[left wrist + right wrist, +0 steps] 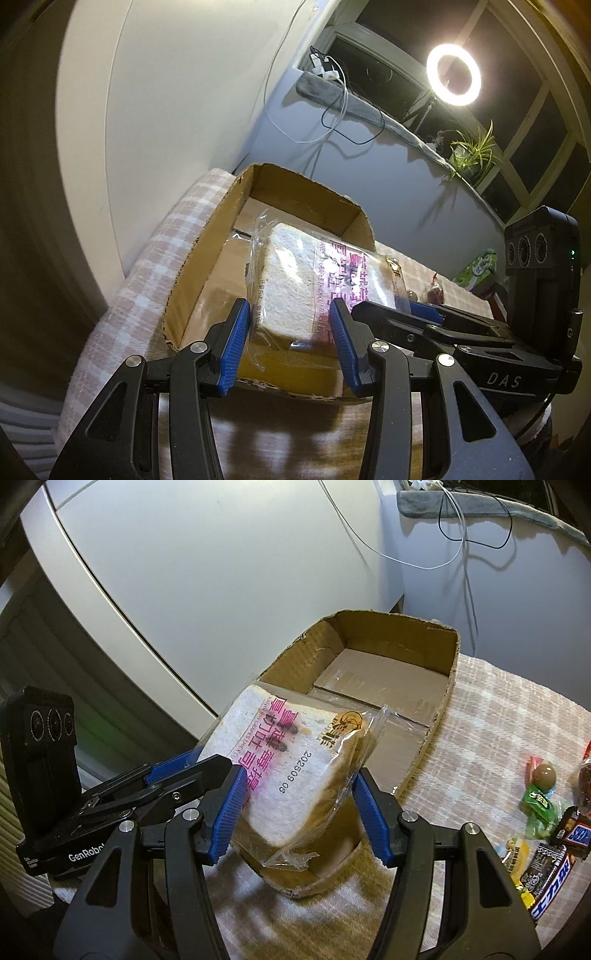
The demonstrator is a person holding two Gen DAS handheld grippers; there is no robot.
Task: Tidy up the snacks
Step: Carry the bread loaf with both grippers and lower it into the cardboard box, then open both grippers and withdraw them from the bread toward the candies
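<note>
Bread packet [295,771] over the cardboard box's [452,664] near edge; we see left gripper [291,341] and right gripper [299,808] both clamped on it.

Ring lamp [453,75], lit, before dark window panes [524,122]. Potted plant [472,151] on the sill, beside a grey cloth [354,101]. Black and white cables [340,110] hang down the wall. Checked cloth [509,709] covers the table. White cabinet door [207,572] behind.
</note>
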